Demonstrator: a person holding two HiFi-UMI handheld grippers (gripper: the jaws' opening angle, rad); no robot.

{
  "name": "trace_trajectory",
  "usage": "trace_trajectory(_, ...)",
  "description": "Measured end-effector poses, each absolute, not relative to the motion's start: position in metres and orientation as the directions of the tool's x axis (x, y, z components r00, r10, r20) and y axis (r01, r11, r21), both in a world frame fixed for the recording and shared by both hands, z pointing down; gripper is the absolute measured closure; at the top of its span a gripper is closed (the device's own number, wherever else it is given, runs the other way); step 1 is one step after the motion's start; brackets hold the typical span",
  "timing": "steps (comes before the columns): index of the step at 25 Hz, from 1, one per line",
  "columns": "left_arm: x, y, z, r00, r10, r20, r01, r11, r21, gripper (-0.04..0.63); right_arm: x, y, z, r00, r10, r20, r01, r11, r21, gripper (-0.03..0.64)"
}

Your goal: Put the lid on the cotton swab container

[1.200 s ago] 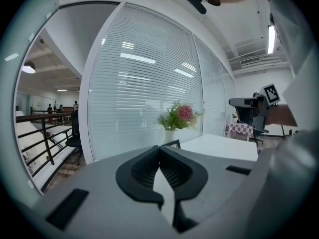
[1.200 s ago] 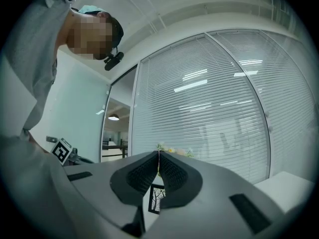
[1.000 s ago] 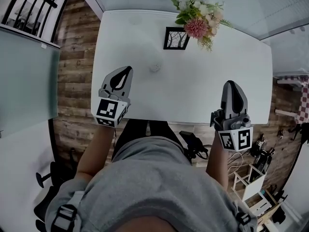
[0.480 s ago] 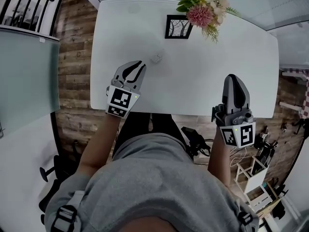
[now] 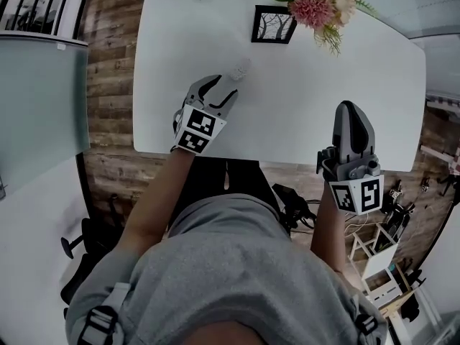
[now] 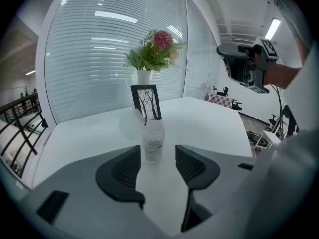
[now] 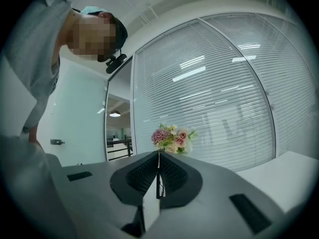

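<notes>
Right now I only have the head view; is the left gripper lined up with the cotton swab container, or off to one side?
Observer: Lined up. In the left gripper view the container stands upright just beyond the left gripper, centred in its gap; the jaws have just been opening, nothing between them yet.
Operator: Is the lid on?
Observer: Seemingly not; swab tips show on top. A faint clear disc behind it may be the lid.
Operator: And the other hand?
Observer: The right gripper is shut, nothing held.

Open tabletop (image 5: 323, 99) spreads to the right of the cotton swab container (image 6: 153, 142); behind it, the picture frame (image 5: 273, 24) and flowers (image 5: 316, 4) crowd the far edge.
</notes>
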State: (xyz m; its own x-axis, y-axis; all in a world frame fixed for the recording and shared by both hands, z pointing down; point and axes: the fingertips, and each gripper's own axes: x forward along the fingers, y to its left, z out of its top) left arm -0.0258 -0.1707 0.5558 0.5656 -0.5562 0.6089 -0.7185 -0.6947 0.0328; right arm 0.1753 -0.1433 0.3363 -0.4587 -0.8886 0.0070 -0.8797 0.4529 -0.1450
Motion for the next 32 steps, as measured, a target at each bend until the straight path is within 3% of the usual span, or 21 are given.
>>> trace_trajectory(8,-0.020,-0.180,0.584,0.565,-0.510,0.648,-0.736,-0.666,0.118,0.330,0.174,-0.144,0.347,-0.469,-0.883,0.024,-0.874,0.460,-0.157,0.591)
trace_trajectory(32,0.004,-0.213,0.604,0.552,-0.542,0.634,-0.765,-0.632,0.126,0.328,0.187,-0.140,0.357,-0.444,-0.895,0.050,-0.887,0.431,-0.165,0.591)
